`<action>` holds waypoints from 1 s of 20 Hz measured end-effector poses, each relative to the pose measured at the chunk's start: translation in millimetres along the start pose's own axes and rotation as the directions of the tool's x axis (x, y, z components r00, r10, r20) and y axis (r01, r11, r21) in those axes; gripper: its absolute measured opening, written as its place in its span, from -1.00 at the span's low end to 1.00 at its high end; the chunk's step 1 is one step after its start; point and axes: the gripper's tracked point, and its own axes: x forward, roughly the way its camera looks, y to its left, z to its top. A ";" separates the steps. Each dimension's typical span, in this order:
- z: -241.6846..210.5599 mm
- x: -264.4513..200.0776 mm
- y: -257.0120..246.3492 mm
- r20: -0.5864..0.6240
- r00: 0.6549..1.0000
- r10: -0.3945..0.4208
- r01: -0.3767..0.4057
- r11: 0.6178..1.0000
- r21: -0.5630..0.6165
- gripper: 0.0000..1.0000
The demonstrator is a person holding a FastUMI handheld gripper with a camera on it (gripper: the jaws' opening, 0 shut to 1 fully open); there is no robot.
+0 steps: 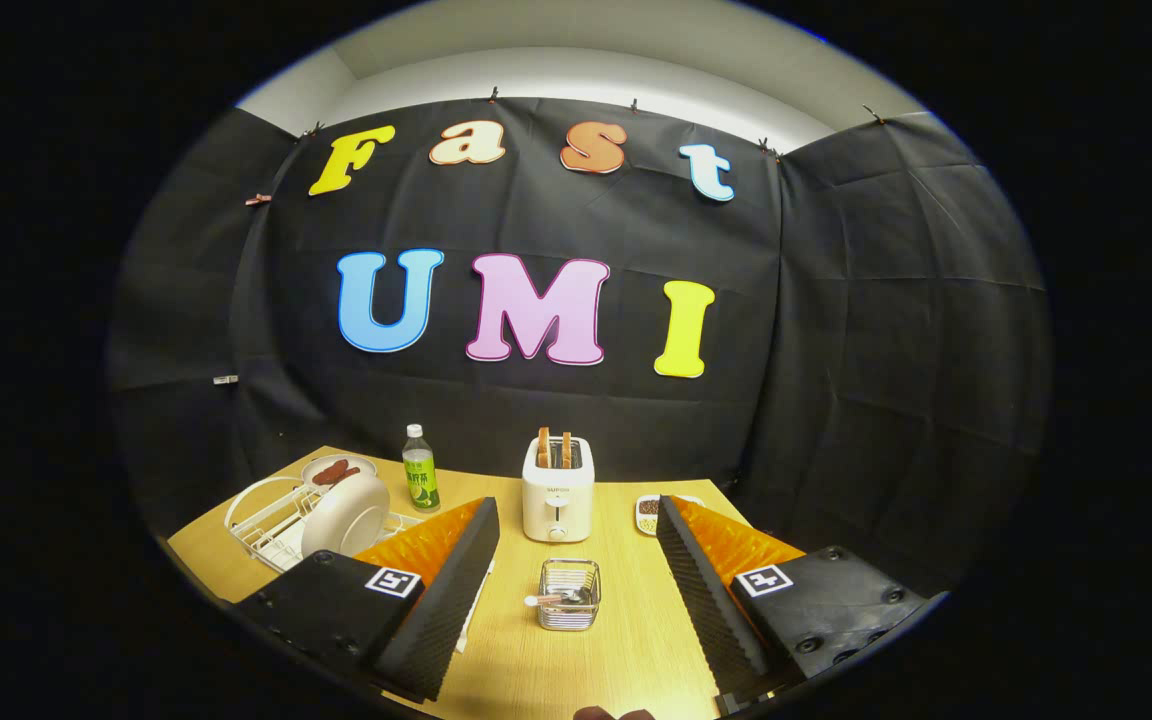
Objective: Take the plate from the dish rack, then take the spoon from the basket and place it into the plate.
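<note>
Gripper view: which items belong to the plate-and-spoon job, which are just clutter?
Job:
plate, standing in the rack
spoon, in the basket between the open fingers
gripper, holding nothing

Clutter:
toaster with toast, beyond the basket
bottle
far plate with food
small dish

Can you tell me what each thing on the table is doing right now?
Two-finger gripper: open, holding nothing.
Beige round plate: standing on edge in white wire dish rack.
White-handled spoon: lying in small clear wire basket.
White toaster: two toast slices sticking up.
Green drink bottle: upright, capped.
</note>
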 end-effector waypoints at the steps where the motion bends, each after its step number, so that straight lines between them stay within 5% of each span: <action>1: -1.4 -0.7 -0.8 -0.003 1.000 -0.005 0.005 1.000 -0.001 0.96; 12: 15.5 14.4 39.4 0.042 0.999 -0.025 0.025 1.000 0.002 0.96; 20: 15.6 66.9 139.1 -0.070 0.987 0.141 -0.140 0.990 0.025 0.96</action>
